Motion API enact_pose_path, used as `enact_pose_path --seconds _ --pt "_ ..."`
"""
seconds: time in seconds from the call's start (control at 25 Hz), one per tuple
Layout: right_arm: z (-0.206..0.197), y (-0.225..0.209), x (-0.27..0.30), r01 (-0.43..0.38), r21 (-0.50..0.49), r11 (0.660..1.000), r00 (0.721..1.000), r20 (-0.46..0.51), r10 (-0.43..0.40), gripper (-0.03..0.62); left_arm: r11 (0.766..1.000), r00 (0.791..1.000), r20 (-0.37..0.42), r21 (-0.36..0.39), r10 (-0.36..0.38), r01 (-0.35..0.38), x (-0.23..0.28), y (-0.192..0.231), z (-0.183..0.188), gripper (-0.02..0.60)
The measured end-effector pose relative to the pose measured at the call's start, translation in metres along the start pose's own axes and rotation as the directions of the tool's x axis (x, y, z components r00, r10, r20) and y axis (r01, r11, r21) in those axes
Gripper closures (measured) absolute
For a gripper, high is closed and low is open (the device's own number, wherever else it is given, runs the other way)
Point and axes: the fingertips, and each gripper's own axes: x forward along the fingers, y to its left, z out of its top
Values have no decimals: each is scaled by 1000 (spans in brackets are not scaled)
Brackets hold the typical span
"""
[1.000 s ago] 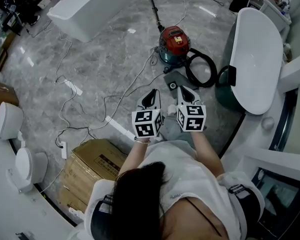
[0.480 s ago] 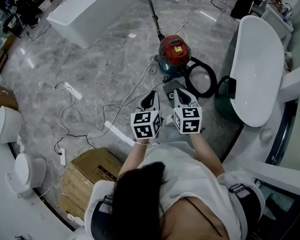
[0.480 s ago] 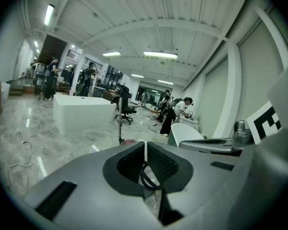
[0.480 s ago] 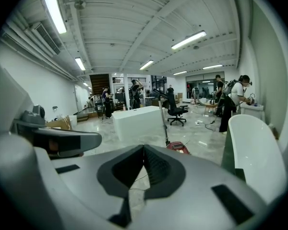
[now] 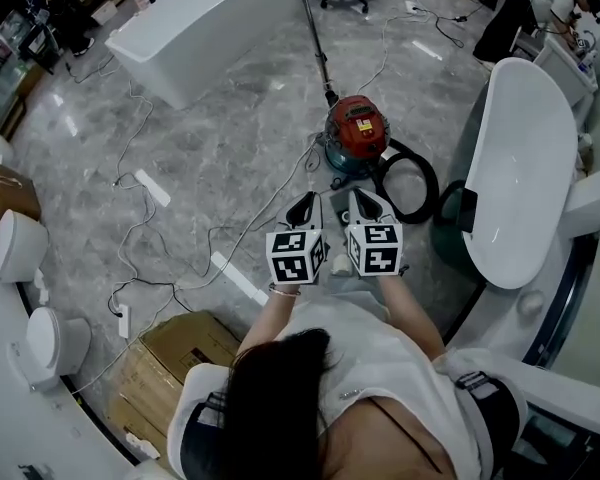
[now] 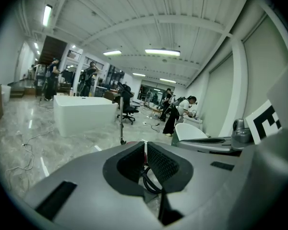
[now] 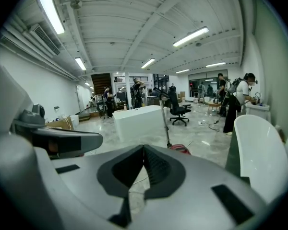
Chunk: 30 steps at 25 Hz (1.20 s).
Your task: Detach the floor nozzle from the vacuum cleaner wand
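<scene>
The red canister vacuum (image 5: pixel 357 126) stands on the grey marble floor, and its thin dark wand (image 5: pixel 315 33) rises from it toward the top of the head view. A black hose loop (image 5: pixel 412 183) lies to its right. A dark flat piece on the floor just in front of the canister is mostly hidden behind my grippers. My left gripper (image 5: pixel 302 206) and right gripper (image 5: pixel 365 203) are held side by side, short of the canister, both shut and empty. The canister (image 7: pixel 181 148) and wand (image 7: pixel 165 121) show just past the shut jaws in the right gripper view.
A white oval bathtub (image 5: pixel 520 168) stands at the right and a white rectangular tub (image 5: pixel 205 23) at the back left. Cables and a power strip (image 5: pixel 152 188) cross the floor. A cardboard box (image 5: pixel 180 353) sits near my left side. People stand far back (image 6: pixel 175 114).
Both grippers have moved forward together toward the red canister, which now sits closer in front of them. Both jaws stayed shut.
</scene>
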Motion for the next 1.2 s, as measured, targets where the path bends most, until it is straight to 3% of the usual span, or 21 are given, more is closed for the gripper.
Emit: enact_pose_path --seconds 0.52,1.2 --pt "22 -41 42 -43 1 999 999 3 43 579 998 998 26 -42 56 -55 50 3 21 561" --pt "39 -81 78 -98 -8 995 995 -5 98 579 997 994 76 -34 73 -70 102 -14 48 561"
